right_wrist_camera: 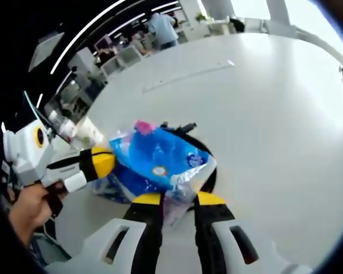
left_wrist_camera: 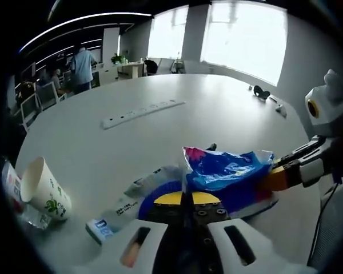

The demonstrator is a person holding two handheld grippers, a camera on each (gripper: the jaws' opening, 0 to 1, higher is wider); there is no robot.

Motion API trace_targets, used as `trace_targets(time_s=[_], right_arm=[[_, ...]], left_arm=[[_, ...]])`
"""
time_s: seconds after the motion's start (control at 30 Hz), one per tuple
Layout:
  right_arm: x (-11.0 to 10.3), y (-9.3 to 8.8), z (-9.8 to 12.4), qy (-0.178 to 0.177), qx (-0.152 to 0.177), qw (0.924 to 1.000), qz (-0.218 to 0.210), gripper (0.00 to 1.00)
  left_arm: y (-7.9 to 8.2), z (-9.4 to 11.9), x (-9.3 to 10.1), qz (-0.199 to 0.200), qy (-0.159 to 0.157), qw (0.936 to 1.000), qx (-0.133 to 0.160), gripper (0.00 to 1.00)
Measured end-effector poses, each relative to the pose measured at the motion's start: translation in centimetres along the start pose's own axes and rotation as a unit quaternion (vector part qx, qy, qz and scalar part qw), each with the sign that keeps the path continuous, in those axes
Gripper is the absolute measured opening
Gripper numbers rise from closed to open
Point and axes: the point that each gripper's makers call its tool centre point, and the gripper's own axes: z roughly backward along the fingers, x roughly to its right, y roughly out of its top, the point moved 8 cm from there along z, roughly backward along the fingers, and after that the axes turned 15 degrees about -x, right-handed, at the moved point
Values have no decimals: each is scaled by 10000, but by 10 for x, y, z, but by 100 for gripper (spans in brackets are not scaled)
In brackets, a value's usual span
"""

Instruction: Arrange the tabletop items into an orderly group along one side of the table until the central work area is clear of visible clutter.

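Table, round and pale grey, spreads across both views in an open office. In the left gripper view, the left gripper rises from six o'clock with its yellow-tipped jaws drawn together on the near edge of a crinkled blue plastic packet. The packet lies just past the jaw tips, toward one o'clock. The right gripper enters from three o'clock and touches the packet's far end. In the right gripper view its own jaws clamp the packet's clear edge, while the left gripper comes in from nine o'clock, held by a hand. A paper cup lies tipped at eight o'clock in the left gripper view. A tube rests beside the packet at seven o'clock. A white power strip sits toward eleven o'clock, well apart.
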Motion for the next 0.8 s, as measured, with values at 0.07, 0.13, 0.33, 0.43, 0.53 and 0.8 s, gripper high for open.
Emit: trace_targets(time_s=[0.07, 0.13, 0.33, 0.43, 0.53, 0.8], right_arm=[[1, 0, 2, -24, 35, 10000, 9, 16], [1, -1, 3, -21, 3, 10000, 41, 15], [2, -3, 7, -41, 5, 9999, 110, 9], [5, -5, 9, -35, 8, 10000, 85, 9], [9, -7, 13, -40, 19, 10000, 71, 8], [18, -14, 22, -93, -17, 9999, 116, 7]], left_arm=[[-1, 2, 3, 4, -8, 10000, 12, 1], [-1, 2, 4, 10, -9, 10000, 5, 1], [-2, 5, 12, 28, -35, 10000, 22, 1], [-3, 6, 15, 39, -40, 10000, 43, 0], [-4, 7, 21, 40, -63, 10000, 47, 0], [-6, 8, 35, 41, -108, 9999, 26, 0]])
